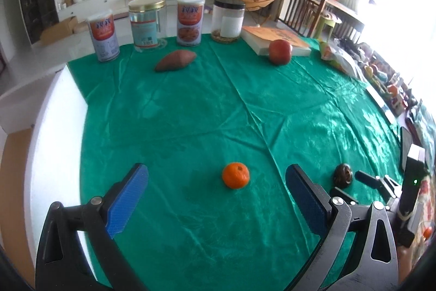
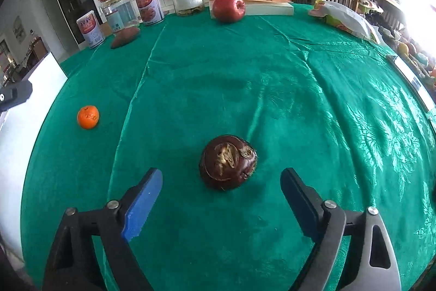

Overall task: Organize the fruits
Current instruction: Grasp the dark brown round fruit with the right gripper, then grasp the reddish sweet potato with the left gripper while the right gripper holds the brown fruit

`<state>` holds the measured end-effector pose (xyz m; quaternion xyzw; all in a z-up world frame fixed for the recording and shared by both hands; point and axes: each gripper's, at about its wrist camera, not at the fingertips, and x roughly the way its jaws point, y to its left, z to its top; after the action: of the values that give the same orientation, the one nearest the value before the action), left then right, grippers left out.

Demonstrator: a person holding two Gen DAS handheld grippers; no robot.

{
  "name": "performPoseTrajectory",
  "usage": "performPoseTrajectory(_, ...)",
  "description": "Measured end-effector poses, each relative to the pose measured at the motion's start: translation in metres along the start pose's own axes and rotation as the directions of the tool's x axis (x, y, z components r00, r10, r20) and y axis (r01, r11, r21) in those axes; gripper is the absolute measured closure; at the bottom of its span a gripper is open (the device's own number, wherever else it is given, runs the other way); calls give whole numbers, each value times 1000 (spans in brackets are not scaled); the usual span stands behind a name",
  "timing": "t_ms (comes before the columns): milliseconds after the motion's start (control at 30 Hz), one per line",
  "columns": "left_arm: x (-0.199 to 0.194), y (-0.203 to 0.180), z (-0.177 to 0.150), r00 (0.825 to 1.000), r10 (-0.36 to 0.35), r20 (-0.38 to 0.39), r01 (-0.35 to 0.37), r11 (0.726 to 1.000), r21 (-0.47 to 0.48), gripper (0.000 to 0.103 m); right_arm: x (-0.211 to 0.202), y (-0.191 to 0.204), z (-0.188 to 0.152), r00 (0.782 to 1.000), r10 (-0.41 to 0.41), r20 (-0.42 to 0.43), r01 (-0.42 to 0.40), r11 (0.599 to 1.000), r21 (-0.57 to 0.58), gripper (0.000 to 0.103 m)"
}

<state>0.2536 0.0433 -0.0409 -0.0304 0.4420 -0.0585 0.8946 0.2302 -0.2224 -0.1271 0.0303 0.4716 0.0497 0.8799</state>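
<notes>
right wrist: my right tool (image 2: 220, 195) is spread, empty, behind the dark fruit (image 2: 228, 161). likely light, firm, smooth-skinned; pinch across its widest sides. left tool (image 1: 216, 190) spread too.

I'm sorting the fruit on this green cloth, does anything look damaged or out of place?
Yes. The dark brown round fruit in front of the right gripper has a torn, flaky tan patch on its top, so its skin looks damaged. The reddish-brown sweet potato lying by the printed tins is no fruit. The small orange mandarin and red apple look sound.
</notes>
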Motion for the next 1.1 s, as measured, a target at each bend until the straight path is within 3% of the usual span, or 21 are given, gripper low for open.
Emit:
performPoseTrajectory(100,8,9,6,1000,19,-22,-19,1000,-12,2,3,8,-1,998,-64,22,65,997,-39,35)
performPoseTrajectory(167,11,13,8,999,25,-42,-26,999,-25,2,0,9,-2,997,-70,39,72,996,-50,60)
performPoseTrajectory(267,5,16,14,993,13,-118,-24,995,-97,2,-3,8,-8,996,-77,50,79,996,-41,60)
performPoseTrajectory(367,-15,13,26,976,-180,-123,154,968,-199,2,-7,8,-14,995,-64,72,66,997,-27,60)
performPoseTrajectory(433,-22,9,41,969,-221,-110,197,961,-197,2,-9,6,-17,996,-46,78,47,999,-15,60)
performPoseTrajectory(500,-17,7,59,978,-189,-85,175,974,-145,1,-11,5,-20,996,-36,83,37,999,-11,60)
performPoseTrajectory(600,16,12,79,996,-86,-37,86,996,-16,1,-12,6,-23,996,-32,88,34,999,-23,60)
performPoseTrajectory(700,61,26,92,998,21,-64,-15,996,83,2,-13,5,-24,996,-22,90,24,999,-23,59)
performPoseTrajectory(800,92,44,108,993,114,-39,-108,985,131,2,-13,3,-25,996,-12,91,13,1000,-18,59)
performPoseTrajectory(967,137,67,137,992,115,-52,-110,990,88,2,-13,2,-25,996,4,92,-2,1000,-17,59)
performPoseTrajectory(1100,171,55,154,988,146,-44,-135,972,195,2,-13,2,-25,996,5,92,-3,1000,-21,58)
